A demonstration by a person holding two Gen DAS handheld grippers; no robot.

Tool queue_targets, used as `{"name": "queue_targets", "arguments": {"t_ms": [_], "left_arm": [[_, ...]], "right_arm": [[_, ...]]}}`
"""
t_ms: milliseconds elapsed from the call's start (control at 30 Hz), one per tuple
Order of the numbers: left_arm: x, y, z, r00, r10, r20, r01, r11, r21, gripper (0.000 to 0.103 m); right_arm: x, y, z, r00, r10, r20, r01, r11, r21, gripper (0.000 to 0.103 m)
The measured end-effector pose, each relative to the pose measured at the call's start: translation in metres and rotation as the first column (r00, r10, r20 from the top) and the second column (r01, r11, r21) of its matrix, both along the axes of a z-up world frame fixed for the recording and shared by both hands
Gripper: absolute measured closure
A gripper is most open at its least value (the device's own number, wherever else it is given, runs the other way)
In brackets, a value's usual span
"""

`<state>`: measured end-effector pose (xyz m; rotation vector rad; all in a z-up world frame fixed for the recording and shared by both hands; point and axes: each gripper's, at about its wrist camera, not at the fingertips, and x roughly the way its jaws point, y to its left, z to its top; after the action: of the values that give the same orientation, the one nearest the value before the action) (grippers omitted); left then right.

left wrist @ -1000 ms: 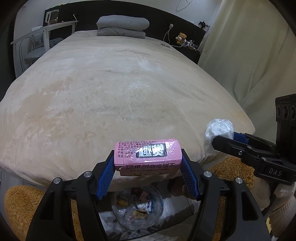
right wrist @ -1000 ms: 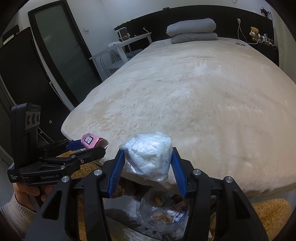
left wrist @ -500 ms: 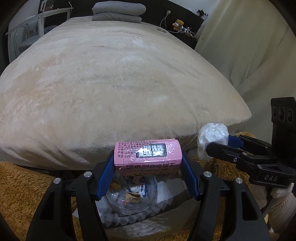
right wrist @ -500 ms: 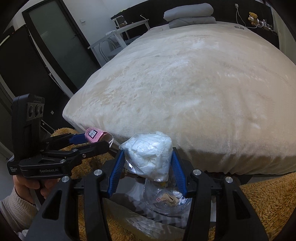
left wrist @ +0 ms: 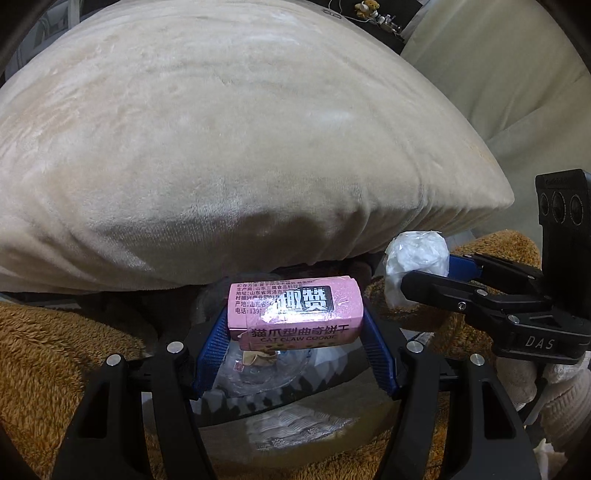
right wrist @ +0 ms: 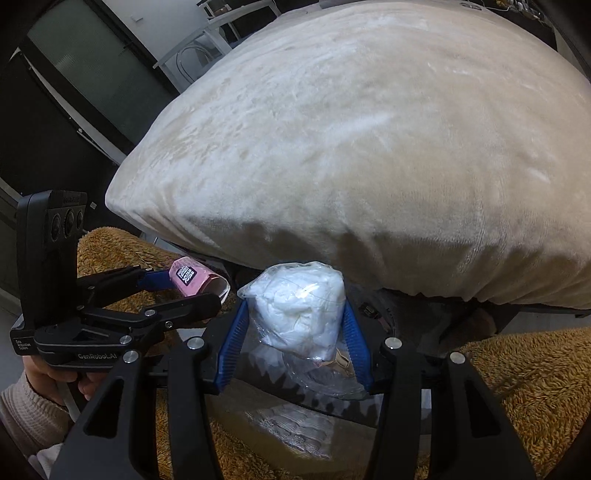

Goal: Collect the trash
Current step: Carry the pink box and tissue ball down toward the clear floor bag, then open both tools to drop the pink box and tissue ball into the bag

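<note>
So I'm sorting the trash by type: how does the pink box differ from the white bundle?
The pink box is a printed carton with flat faces and straight edges; the white bundle is crumpled white stuff in clear plastic, rounded and shapeless. The box lies crosswise in the left gripper; the bundle stands taller in the right gripper. Both are clamped between blue pads above a clear container of scraps.

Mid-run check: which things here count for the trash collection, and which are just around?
Job:
- pink cookie box, in left gripper
- white plastic wad, in right gripper
- clear bin below, trash already inside

Just around:
- bed
- brown rug
- curtain
- teddy bear
</note>
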<state>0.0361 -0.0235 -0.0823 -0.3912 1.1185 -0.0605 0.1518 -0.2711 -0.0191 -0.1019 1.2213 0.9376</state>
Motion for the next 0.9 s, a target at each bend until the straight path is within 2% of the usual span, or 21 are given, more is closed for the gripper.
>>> {"name": "queue_targets", "arguments": {"t_ms": [433, 700, 900], "left_arm": [[0.016, 0.005, -0.047, 0.990, -0.019, -0.136, 0.015, 0.999, -0.036, 0.038], [0.022, 0.009, -0.070, 0.976, -0.022, -0.218, 0.008, 0.998, -0.062, 0.038], [0.023, 0.008, -0.079, 0.970, -0.032, -0.242, 0.015, 0.997, -0.074, 0.038]], "right_arm": [[0.010, 0.004, -0.055, 0.991, -0.006, -0.136, -0.007, 0.996, -0.092, 0.052], [0.021, 0.007, -0.078, 0.978, -0.037, -0.206, 0.009, 0.990, -0.138, 0.052], [0.023, 0.014, -0.085, 0.974, -0.041, -0.224, 0.006, 0.988, -0.155, 0.052]]}}
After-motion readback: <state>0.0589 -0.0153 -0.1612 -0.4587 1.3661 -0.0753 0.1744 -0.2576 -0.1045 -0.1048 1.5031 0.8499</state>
